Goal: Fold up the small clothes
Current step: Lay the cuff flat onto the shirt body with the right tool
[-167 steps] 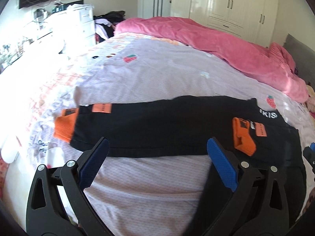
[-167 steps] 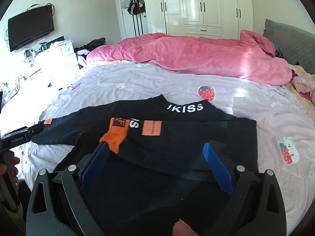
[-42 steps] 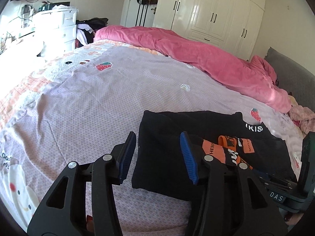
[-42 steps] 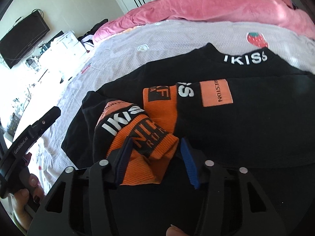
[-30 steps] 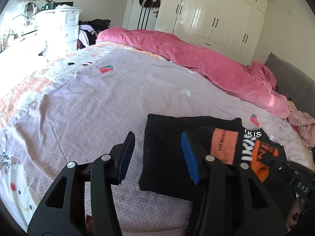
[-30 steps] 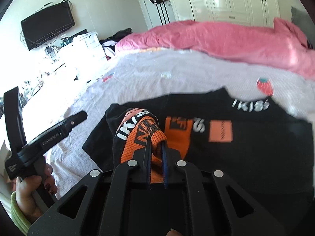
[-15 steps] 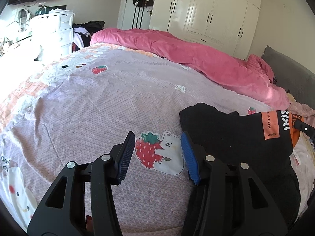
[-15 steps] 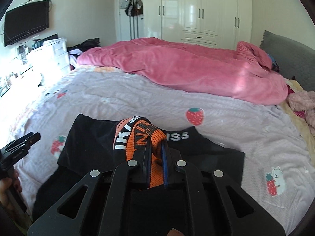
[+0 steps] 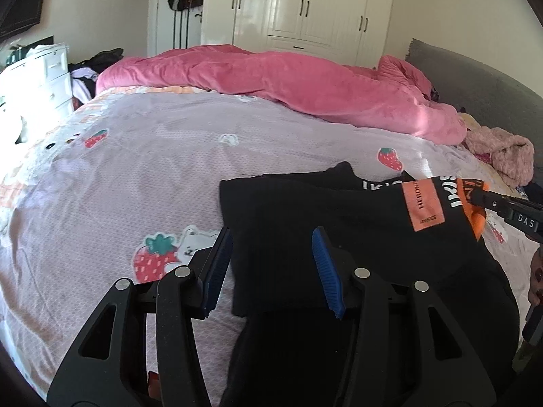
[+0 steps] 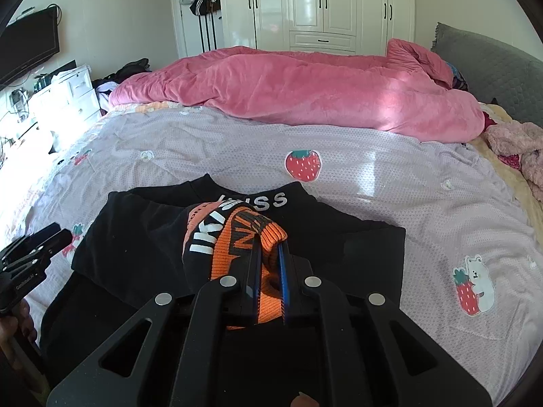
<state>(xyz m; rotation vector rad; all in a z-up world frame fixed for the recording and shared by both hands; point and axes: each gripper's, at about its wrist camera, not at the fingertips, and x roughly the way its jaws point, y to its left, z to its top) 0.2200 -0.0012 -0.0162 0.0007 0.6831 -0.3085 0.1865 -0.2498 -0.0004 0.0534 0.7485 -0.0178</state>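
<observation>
- Your right tool (image 10: 268,271) is pinching the orange ribbed cuff (image 10: 244,254) of the black sweatshirt (image 10: 142,237), lifted over the body lying on the bed (image 10: 407,183) just ahead.
- Your left tool (image 9: 271,264) stands half spread and holds nothing; the sweatshirt's folded left edge (image 9: 237,237) lies between its pads.
- Expect soft, light, limp fabric that sags; the thick cuff and hems should give the surest hold.
- Compared with a second ago, the cuff has crossed to the right side, carrying the sleeve (image 9: 424,207) over.
</observation>
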